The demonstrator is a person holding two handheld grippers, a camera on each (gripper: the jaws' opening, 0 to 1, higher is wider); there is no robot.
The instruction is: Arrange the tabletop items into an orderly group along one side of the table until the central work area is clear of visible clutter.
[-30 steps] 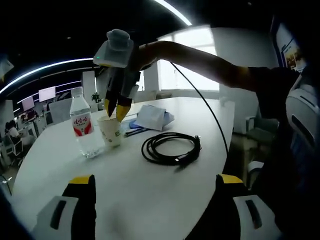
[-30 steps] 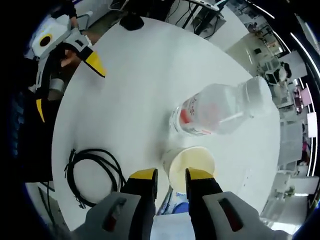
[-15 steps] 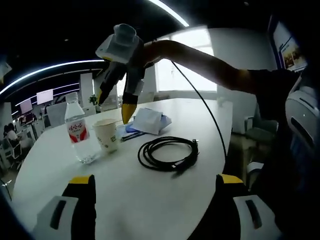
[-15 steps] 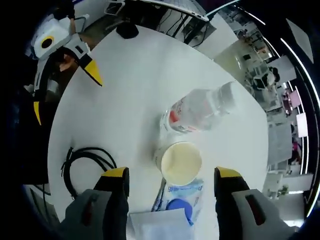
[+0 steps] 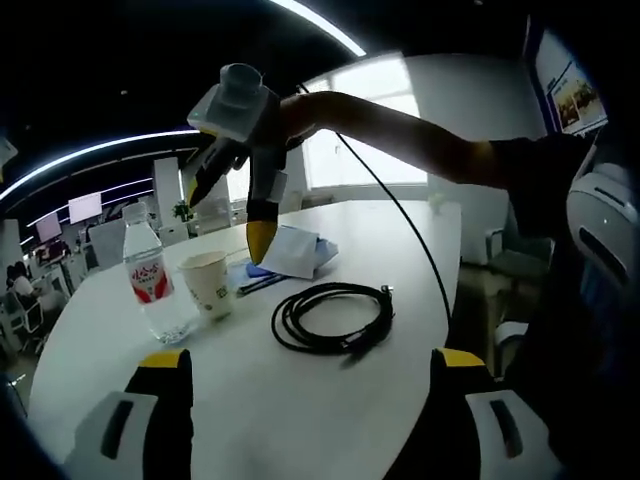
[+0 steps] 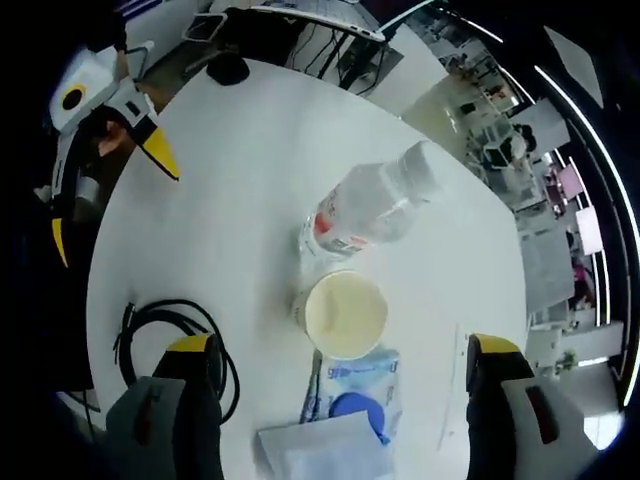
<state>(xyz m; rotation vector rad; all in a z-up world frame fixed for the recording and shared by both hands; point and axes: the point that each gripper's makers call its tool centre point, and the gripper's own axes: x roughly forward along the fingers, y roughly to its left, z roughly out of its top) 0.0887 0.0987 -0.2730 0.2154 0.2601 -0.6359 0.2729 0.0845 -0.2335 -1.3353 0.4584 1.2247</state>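
Observation:
A clear water bottle point(image 5: 148, 290) with a red label stands beside a paper cup point(image 5: 207, 285) on the white table point(image 5: 250, 410). My right gripper point(image 5: 228, 218) hangs open above and just right of the cup, holding nothing. From above, its jaws point(image 6: 345, 345) spread wide on either side of the cup point(image 6: 343, 315), with the bottle point(image 6: 365, 205) just beyond. A coiled black cable point(image 5: 330, 318) lies nearer me. My left gripper point(image 5: 312, 360) is open low over the near table edge; it appears again point(image 6: 108, 200) at the table's rim.
A white paper packet point(image 5: 295, 250) and a blue wrapped item point(image 6: 360, 395) lie behind the cup. The cable point(image 6: 175, 335) sits left of the right gripper's jaw. A black object point(image 6: 228, 70) rests at the table's far edge. Office desks and chairs surround the table point(image 6: 260, 180).
My right gripper, nearly shut at the cup's rim a second ago, has opened wide and lifted away from it. The cup stays beside the bottle. The left gripper has barely shifted.

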